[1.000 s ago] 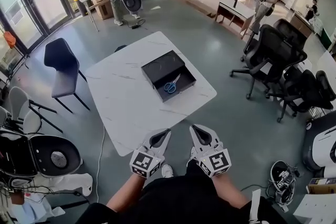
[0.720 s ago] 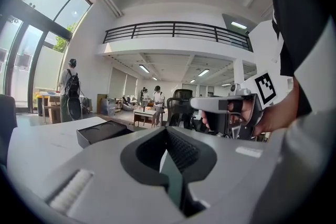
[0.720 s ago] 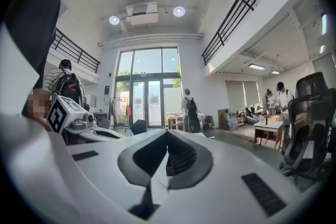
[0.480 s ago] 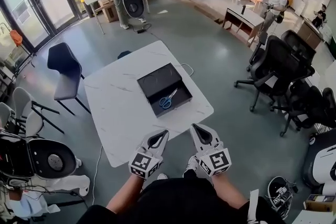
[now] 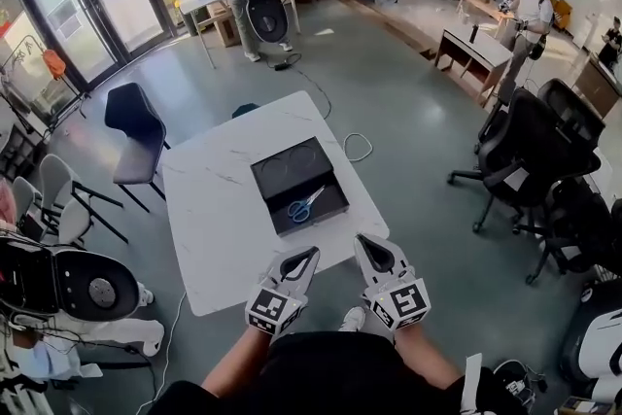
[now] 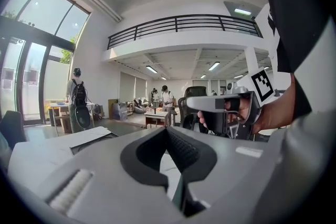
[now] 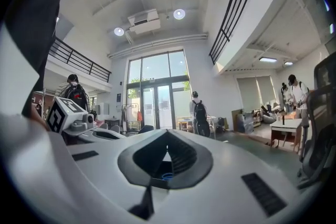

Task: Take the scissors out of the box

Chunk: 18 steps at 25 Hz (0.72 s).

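Matt black box [image 5: 284,168]; smooth, marble-veined white table [image 5: 214,221]

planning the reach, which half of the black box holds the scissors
The rectangular black box's near half: blue-handled scissors lie there; the far half holds none.

No word, number, brand name or sign can be read in any view. The only printed marks are black-and-white square code patterns, which carry no letters. One is on the left marker cube [image 5: 273,311] of the left tongs [image 5: 309,253], and one on the right marker cube [image 5: 398,300] of the right tongs [image 5: 362,240]. Each gripper view shows the other cube's pattern, again without lettering.
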### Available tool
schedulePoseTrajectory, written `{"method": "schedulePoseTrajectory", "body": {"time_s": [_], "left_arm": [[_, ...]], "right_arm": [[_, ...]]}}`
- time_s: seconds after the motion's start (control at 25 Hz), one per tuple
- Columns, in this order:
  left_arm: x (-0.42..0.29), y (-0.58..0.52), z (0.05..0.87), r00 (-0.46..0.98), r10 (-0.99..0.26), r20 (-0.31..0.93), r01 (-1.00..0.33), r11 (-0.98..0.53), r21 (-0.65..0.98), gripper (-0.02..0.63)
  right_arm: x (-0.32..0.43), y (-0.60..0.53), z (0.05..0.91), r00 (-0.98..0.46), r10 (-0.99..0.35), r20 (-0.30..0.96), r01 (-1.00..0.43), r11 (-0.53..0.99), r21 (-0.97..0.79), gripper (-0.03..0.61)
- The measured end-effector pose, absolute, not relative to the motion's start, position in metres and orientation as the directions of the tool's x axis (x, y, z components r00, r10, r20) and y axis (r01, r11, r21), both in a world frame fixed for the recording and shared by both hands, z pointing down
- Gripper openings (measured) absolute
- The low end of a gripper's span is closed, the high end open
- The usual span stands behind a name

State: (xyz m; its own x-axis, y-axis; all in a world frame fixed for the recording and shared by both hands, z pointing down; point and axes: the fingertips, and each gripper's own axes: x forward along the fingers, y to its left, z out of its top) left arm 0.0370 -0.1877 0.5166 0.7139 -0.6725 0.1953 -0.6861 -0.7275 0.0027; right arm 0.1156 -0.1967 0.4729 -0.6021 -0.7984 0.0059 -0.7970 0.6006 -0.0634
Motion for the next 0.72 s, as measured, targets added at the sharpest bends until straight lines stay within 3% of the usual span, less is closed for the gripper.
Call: {"method": "schedulePoseTrajectory", "body": {"time_s": [0.72], "left_arm": [[0.032, -0.229, 0.534, 0.594, -0.770, 0.236, -0.793, -0.609, 0.009, 0.009]], "right_arm": [[0.132, -0.239, 0.497, -0.674, -0.738, 0.044, -0.738, 0.669, -0.085, 0.008]]}}
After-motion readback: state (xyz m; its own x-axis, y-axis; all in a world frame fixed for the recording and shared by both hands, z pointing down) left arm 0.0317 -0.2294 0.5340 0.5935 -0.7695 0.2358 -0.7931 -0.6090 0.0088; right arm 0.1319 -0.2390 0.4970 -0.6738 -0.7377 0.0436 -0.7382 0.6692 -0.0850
